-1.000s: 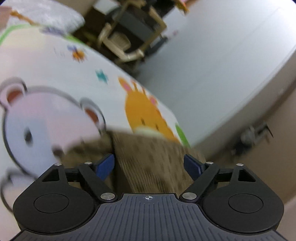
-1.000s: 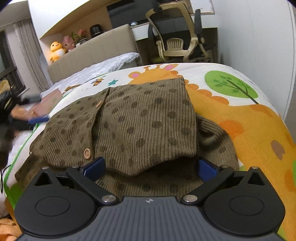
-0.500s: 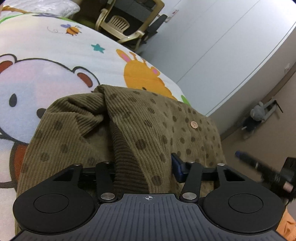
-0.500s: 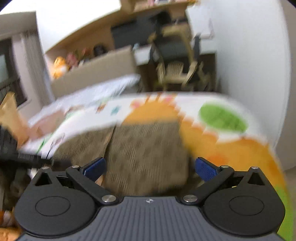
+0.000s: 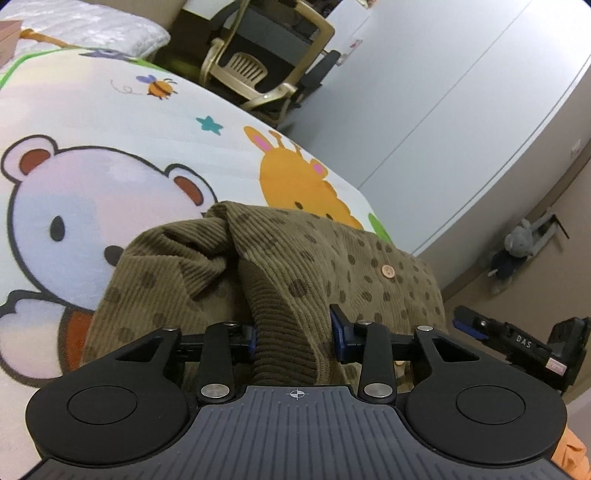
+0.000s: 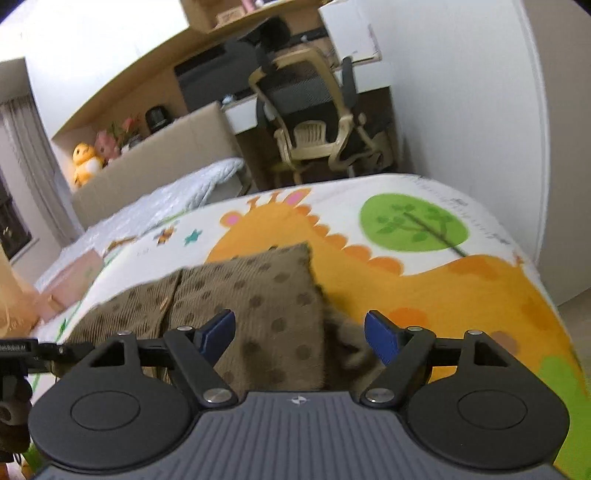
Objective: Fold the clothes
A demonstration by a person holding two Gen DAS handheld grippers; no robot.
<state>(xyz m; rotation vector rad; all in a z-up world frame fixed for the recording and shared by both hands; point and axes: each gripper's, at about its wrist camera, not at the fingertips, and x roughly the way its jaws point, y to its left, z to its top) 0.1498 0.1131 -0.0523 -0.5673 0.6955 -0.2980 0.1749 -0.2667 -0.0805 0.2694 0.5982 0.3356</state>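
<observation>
A brown knitted cardigan (image 5: 295,266) with dark dots and wooden buttons lies partly folded on a cartoon-print bed cover (image 5: 110,129). My left gripper (image 5: 293,334) is shut on a ribbed fold of it near the camera. The right wrist view shows the same cardigan (image 6: 255,295) flat on the cover (image 6: 461,280), with my right gripper (image 6: 299,330) open just above its near edge and holding nothing. The right gripper's black body (image 5: 517,341) shows at the right of the left wrist view. The left gripper's tip (image 6: 22,349) pokes in at the left edge of the right wrist view.
A beige office chair (image 6: 317,136) and desk stand past the bed's far end. A white wardrobe wall (image 6: 480,110) runs along the right. A grey quilt (image 5: 74,26) and a pink box (image 6: 74,280) lie further up the bed. A soft toy (image 5: 521,254) sits on the floor.
My left gripper has gone from open to shut on the cardigan's ribbed fold. My right gripper has lifted off the cardigan's hem and narrowed a little while staying open.
</observation>
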